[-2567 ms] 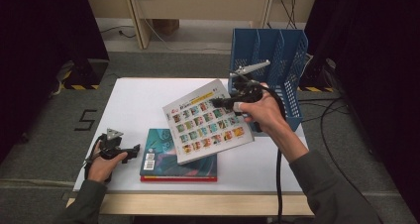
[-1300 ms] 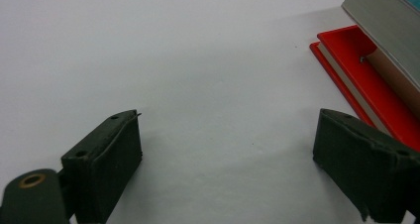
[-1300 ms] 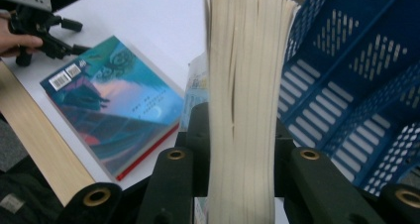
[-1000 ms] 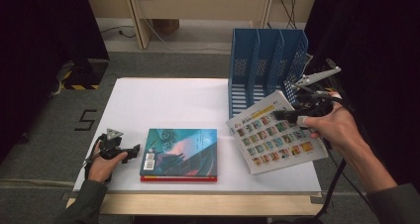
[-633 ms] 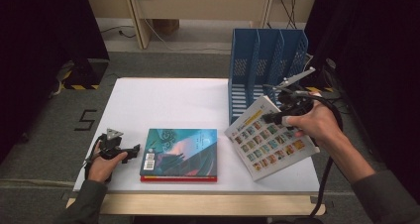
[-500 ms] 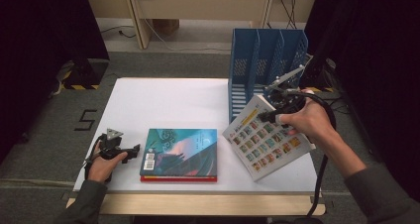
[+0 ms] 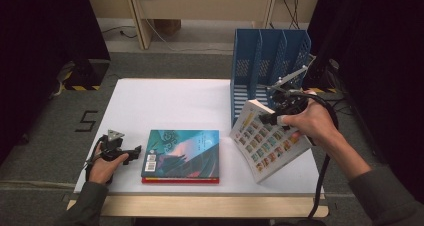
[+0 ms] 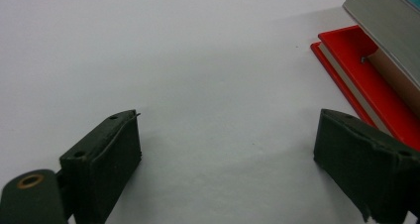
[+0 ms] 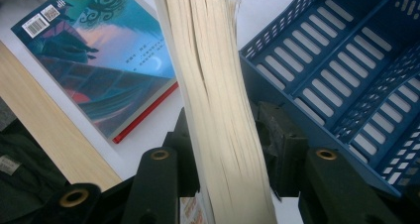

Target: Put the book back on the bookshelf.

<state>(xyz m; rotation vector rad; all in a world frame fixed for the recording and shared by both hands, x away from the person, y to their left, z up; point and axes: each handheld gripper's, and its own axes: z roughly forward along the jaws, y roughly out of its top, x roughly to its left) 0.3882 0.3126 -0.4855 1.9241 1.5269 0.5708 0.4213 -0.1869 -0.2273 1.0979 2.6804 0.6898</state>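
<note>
My right gripper (image 7: 268, 117) holds a thick paperback with a grid of small pictures on its cover (image 7: 265, 146), tilted just in front of the blue file rack (image 7: 270, 61). In the right gripper view the book's cream page edges (image 9: 213, 75) stand between the two jaws, with a pad close against each side. These jaws have just been opening a little with the book still between them. My left gripper (image 7: 131, 152) rests on the table's left front with its jaws wide apart over bare white tabletop (image 8: 228, 135), nothing between them.
A teal-covered book (image 7: 182, 153) lies on a red one (image 7: 180, 180) at the front middle, just right of the left gripper; the red book's edge (image 8: 366, 80) shows in the left gripper view. The rack's slotted wall (image 9: 346, 60) is close to the right jaw.
The right hand carried the picture-grid book from the far right back toward the rack's front and tilted it more upright. The left hand has stayed put.
</note>
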